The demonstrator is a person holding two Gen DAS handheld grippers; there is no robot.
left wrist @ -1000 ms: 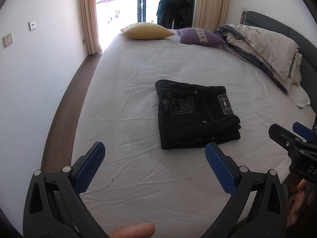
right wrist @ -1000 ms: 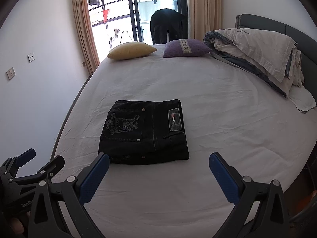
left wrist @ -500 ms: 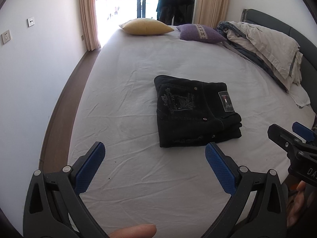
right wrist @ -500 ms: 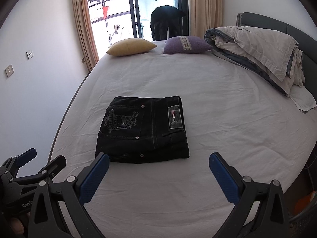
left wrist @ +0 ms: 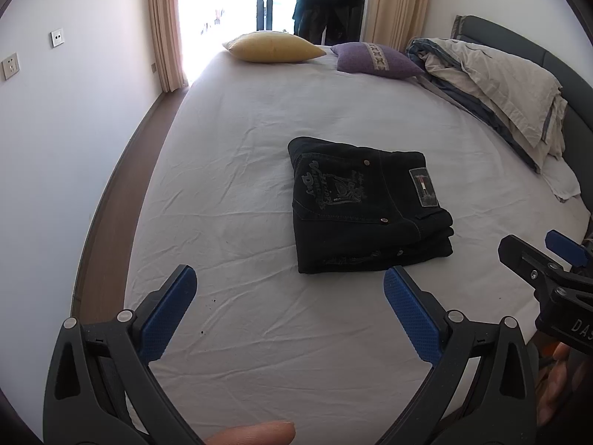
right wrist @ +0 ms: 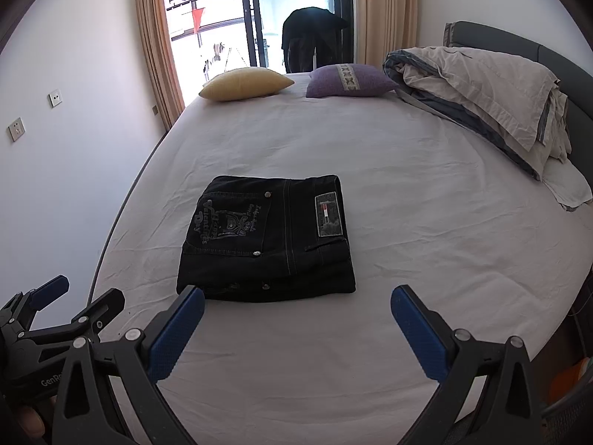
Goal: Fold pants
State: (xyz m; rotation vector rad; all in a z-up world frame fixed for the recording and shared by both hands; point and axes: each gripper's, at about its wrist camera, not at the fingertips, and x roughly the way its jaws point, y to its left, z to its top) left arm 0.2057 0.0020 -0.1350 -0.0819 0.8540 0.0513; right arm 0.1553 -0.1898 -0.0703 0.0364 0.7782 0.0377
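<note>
Nearest the camera, the left gripper (left wrist: pixel 289 285) and the right gripper (right wrist: pixel 296 306) hang above the front of the bed (right wrist: pixel 426 222), each with its blue pads spread wide apart and holding nothing. Both stand clear of the cloth, which suggests release rather than approach. Just beyond their tips lie the black jeans (right wrist: pixel 267 241), folded into a compact, squared stack on the white sheet, back pocket and waistband patch uppermost; the layered edges face the grippers. By this lie the folding appears complete. Farther back, a yellow cushion (right wrist: pixel 246 83) and a purple cushion (right wrist: pixel 350 79) rest at the far edge, with a bundled duvet (right wrist: pixel 481 89) against the headboard at right, well apart from the jeans.
</note>
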